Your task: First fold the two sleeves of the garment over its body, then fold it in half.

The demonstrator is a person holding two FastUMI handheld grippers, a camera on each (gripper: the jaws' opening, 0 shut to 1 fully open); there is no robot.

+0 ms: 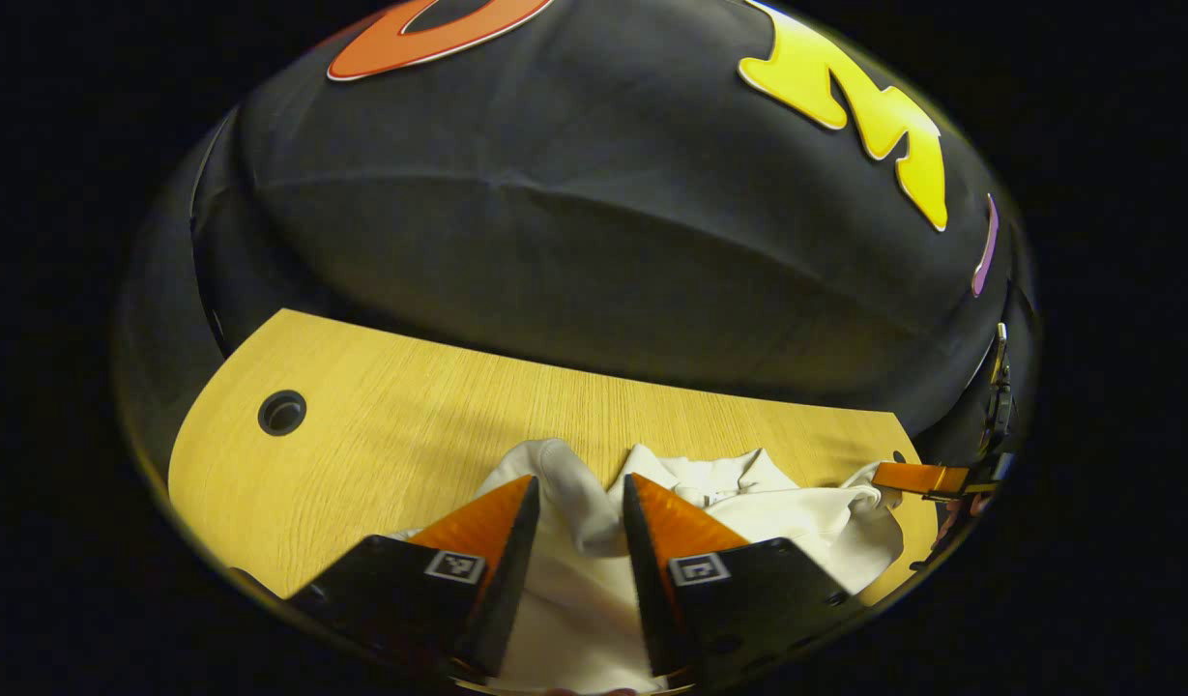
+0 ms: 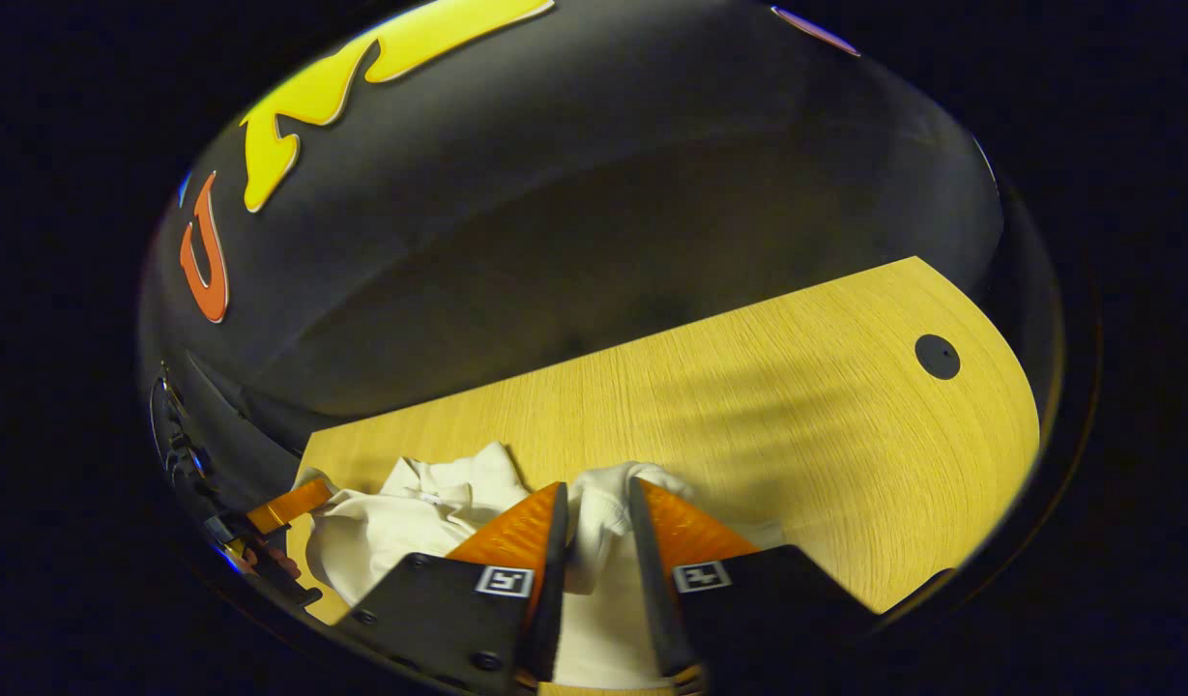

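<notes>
Garment (image 1: pixel 796 527) bunched near counter (image 1: pixel 381 425) front edge, bare wood beyond. Left gripper (image 1: pixel 581 522) and right gripper (image 2: pixel 598 527): jaws narrowly parted, each pinching a white fold.

White garment (image 1: pixel 767 522) — bunched, crumpled — lying on wooden table (image 1: pixel 362 425).
</notes>
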